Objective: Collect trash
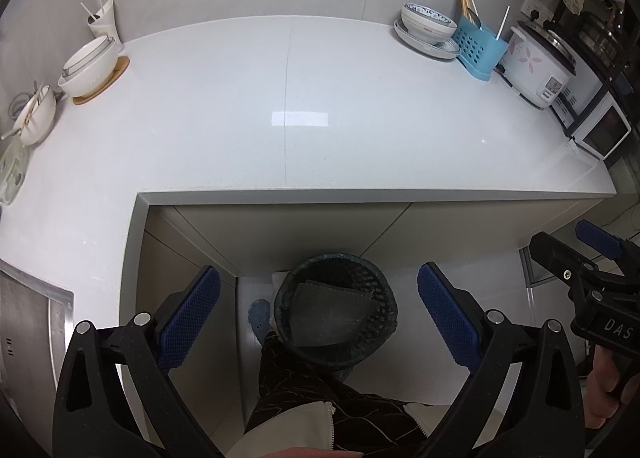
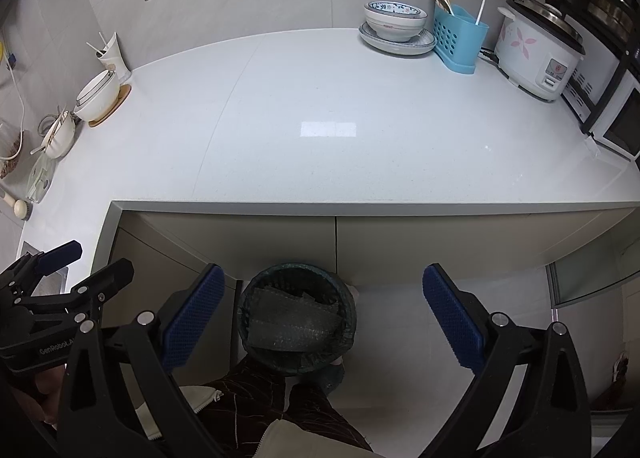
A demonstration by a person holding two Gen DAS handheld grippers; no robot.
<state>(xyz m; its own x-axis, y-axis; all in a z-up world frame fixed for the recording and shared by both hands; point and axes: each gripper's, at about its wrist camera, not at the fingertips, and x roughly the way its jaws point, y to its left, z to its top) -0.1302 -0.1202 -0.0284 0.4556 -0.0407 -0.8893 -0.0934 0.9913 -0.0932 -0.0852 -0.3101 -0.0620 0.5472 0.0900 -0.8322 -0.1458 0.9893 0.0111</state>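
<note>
Both grippers empty. My left gripper (image 1: 318, 314) has its jaws spread wide, nothing between the blue pads (image 1: 192, 316). My right gripper (image 2: 320, 314) is the same: wide open, holding nothing.

The trash basket (image 1: 336, 310) sits on the floor at lower centre of both views, tucked against the cabinet front under the counter edge. In each wrist view it sits right between the open pads, below and ahead of the fingers. Inside is dark crumpled sheet material, looks like bubble wrap (image 2: 296, 322), so some trash is already in.

The counter (image 1: 320, 118) fills the middle of the frame and its central area shows no loose trash I can make out. What's there sits at the edges: stacked bowls (image 1: 428, 24), blue utensil holder (image 1: 478, 46) and rice cooker (image 1: 536, 66) upper right; white bowl on a wooden coaster (image 1: 90, 68) and a cup with sticks (image 1: 105, 18) upper left.

Key relation: any next item lies up and away from both grippers, on the counter, with the basket straight below. Upper-left clutter is nearer my left gripper, upper-right nearer my right. Looks like the task may be near done; I can't tell whether anything is left to collect.
</note>
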